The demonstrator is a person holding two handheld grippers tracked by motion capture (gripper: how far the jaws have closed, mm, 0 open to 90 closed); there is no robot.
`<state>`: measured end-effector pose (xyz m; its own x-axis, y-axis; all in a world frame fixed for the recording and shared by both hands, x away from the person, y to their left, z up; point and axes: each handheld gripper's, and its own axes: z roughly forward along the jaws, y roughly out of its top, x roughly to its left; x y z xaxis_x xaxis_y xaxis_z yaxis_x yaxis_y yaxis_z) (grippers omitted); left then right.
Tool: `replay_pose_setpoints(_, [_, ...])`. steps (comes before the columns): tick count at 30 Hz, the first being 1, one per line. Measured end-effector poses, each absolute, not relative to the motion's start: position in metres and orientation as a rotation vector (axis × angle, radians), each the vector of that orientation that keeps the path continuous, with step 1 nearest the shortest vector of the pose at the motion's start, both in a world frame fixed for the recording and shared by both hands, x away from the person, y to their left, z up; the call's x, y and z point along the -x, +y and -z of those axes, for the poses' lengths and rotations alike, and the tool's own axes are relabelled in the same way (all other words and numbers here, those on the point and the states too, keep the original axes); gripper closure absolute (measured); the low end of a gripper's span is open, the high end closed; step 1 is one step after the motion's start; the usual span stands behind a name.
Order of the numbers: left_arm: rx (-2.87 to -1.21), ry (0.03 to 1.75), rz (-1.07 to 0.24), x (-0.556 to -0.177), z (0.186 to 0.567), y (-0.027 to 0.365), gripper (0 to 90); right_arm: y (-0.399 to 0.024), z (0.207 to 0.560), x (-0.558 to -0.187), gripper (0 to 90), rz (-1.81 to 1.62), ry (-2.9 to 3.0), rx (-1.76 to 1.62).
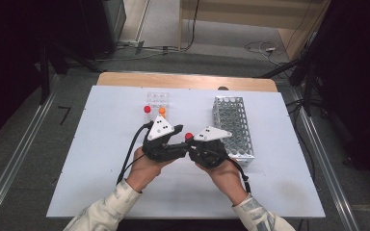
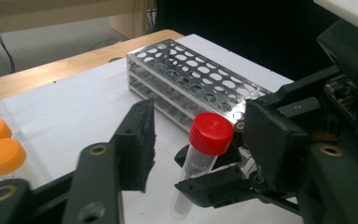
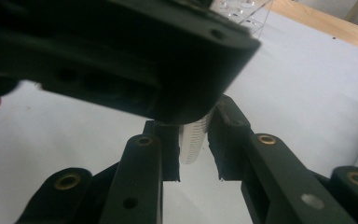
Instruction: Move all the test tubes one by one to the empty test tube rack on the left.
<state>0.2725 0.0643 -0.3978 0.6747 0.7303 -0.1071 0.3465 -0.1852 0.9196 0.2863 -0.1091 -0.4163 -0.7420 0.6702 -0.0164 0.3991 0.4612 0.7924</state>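
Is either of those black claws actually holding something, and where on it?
Yes: the right gripper clamps a red-capped tube by its clear body, below the cap. The left gripper straddles the cap without pressing it.

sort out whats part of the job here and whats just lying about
In the job:
- red-capped tube, held in the right claw
- left claw, its jaws either side of the cap, not pressing
- metal tube rack

Lying about:
- orange-capped tubes
- clear plastic rack
- cables on the floor
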Motion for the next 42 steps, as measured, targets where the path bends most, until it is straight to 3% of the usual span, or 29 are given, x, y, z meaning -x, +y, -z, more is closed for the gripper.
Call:
replay_pose_setpoints(13, [-1.827, 0.827, -0.436, -0.272, 0.402, 0.06, 66.7, -0.107, 0.416, -0.284, 71.9, -1.182, 2.4, -0.897])
replay_pose_setpoints(24, [-1.833, 0.82, -0.452, -0.271, 0.403, 0.061, 69.5, -0.108, 0.416, -0.284, 71.0, -1.191, 2.407, -0.903])
replay_pose_setpoints(26, [-1.827, 0.826, -0.45, -0.272, 0.402, 0.062, 69.5, -0.108, 0.416, -0.285, 67.0, -1.202, 2.415, -0.904])
replay_pose_setpoints(29, [-1.816, 0.835, -0.453, -0.272, 0.4, 0.068, 69.6, -0.11, 0.416, -0.285, 50.9, -1.22, 2.423, -0.889])
replay_pose_setpoints(34, [-1.796, 0.866, -0.453, -0.272, 0.398, 0.081, 69.6, -0.117, 0.415, -0.286, 33.1, -1.247, 2.416, -0.91])
replay_pose_setpoints(37, [-1.778, 0.884, -0.462, -0.272, 0.395, 0.09, 69.6, -0.121, 0.416, -0.285, 26.6, -1.248, 2.413, -0.913])
replay_pose_setpoints(42, [-1.74, 0.922, -0.482, -0.273, 0.389, 0.107, 69.6, -0.13, 0.418, -0.283, 24.8, -1.246, 2.406, -0.914])
